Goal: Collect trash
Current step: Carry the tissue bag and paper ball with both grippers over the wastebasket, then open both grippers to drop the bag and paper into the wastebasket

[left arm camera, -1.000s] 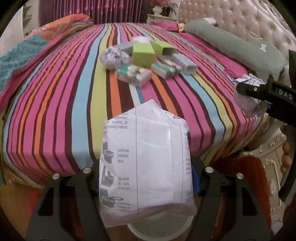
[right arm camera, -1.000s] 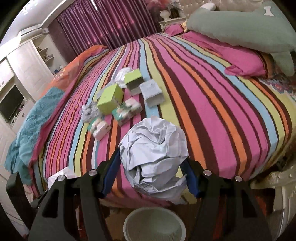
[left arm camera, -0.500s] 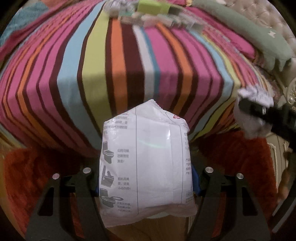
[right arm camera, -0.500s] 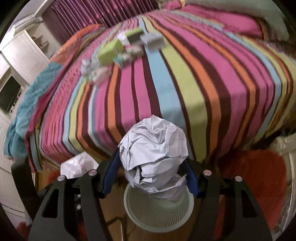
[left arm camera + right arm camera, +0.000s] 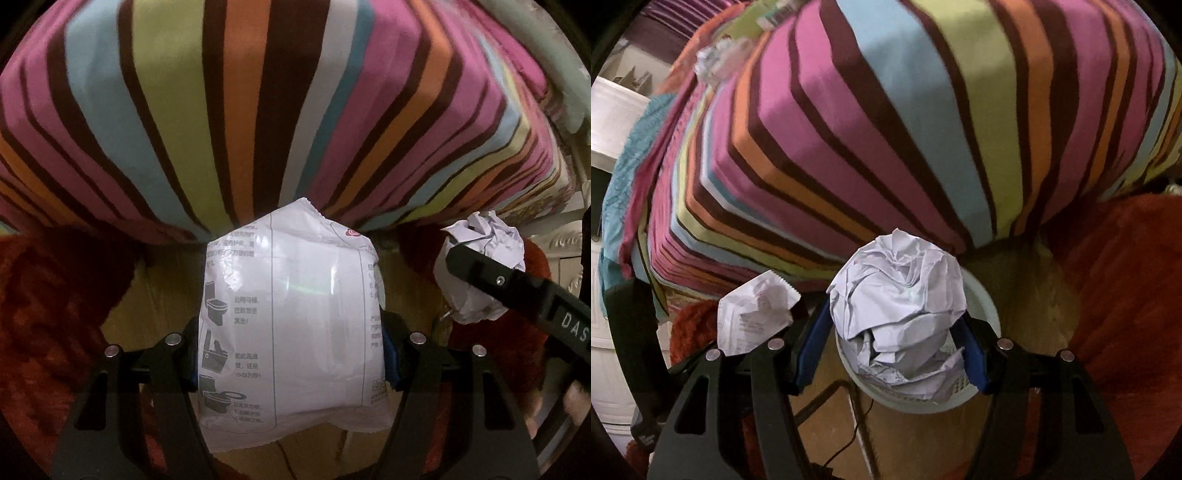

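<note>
Paper ball [image 5: 897, 295] clamped (above basket [image 5: 988, 306]).

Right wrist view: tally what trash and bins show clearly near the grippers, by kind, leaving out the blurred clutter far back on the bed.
Crumpled paper ball, in the right gripper: 1
White printed packet, in the left gripper: 1
White mesh bin, on the floor under the ball: 1
Total: 3
</note>
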Demonstrator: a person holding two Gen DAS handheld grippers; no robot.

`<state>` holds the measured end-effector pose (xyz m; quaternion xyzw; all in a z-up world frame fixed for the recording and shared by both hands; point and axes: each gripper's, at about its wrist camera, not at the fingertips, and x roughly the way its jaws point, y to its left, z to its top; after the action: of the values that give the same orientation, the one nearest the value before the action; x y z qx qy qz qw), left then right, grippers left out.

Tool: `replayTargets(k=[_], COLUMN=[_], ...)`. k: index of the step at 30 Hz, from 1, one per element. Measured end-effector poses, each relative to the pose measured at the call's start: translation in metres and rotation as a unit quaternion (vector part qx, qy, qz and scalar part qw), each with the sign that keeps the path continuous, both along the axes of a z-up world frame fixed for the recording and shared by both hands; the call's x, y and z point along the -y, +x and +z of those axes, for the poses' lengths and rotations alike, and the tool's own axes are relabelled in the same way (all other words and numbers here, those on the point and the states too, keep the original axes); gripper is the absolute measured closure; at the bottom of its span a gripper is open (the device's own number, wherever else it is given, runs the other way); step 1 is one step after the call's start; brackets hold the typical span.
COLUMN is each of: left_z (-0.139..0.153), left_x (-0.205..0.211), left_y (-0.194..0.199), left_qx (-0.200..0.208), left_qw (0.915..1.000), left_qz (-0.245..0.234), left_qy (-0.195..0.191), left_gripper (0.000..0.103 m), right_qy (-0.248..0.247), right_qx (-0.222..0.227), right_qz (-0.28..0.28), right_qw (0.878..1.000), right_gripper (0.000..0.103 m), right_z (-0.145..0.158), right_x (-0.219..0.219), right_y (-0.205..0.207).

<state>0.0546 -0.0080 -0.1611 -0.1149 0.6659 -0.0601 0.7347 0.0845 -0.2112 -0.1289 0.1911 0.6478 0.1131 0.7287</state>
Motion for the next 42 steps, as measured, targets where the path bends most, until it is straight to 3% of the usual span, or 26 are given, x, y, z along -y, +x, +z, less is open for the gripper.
replayTargets(k=[12, 28, 29, 32, 33, 34, 42], left_z=[-0.058, -0.114, -0.116, -0.124, -0.128, -0.130, -0.133], left_x=[0.008, 0.008, 0.006, 0.004, 0.001, 0.000, -0.002], left_y=[0.012, 0.012, 0.012, 0.012, 0.011, 0.010, 0.012], left_qx=[-0.117, -0.211, -0.215, -0.227, -0.230, -0.233, -0.233], left_qw=[0.9930, 0.9764, 0.9756, 0.9726, 0.9718, 0.9710, 0.9705], left_qz=[0.018, 0.042, 0.043, 0.050, 0.051, 0.053, 0.061], left_qy=[-0.006, -0.012, -0.014, -0.017, -0.014, -0.009, -0.001], left_gripper=[0.036, 0.035, 0.035, 0.028, 0.020, 0.019, 0.019], right_qy=[0.050, 0.057, 0.056, 0.044, 0.039, 0.041, 0.042], right_qx=[-0.145, -0.249, -0.253, -0.268, -0.275, -0.278, -0.283], right_qz=[-0.049, -0.066, -0.067, -0.074, -0.080, -0.084, -0.108], right_qw=[0.987, 0.965, 0.964, 0.960, 0.957, 0.956, 0.952], right_gripper=[0.043, 0.042, 0.040, 0.011, 0.010, 0.010, 0.010], right_z=[-0.072, -0.138, -0.139, -0.146, -0.148, -0.146, -0.148], right_x=[0.005, -0.007, -0.007, -0.004, -0.003, -0.003, 0.008], right_y=[0.000, -0.001, -0.001, -0.002, -0.003, -0.004, -0.006])
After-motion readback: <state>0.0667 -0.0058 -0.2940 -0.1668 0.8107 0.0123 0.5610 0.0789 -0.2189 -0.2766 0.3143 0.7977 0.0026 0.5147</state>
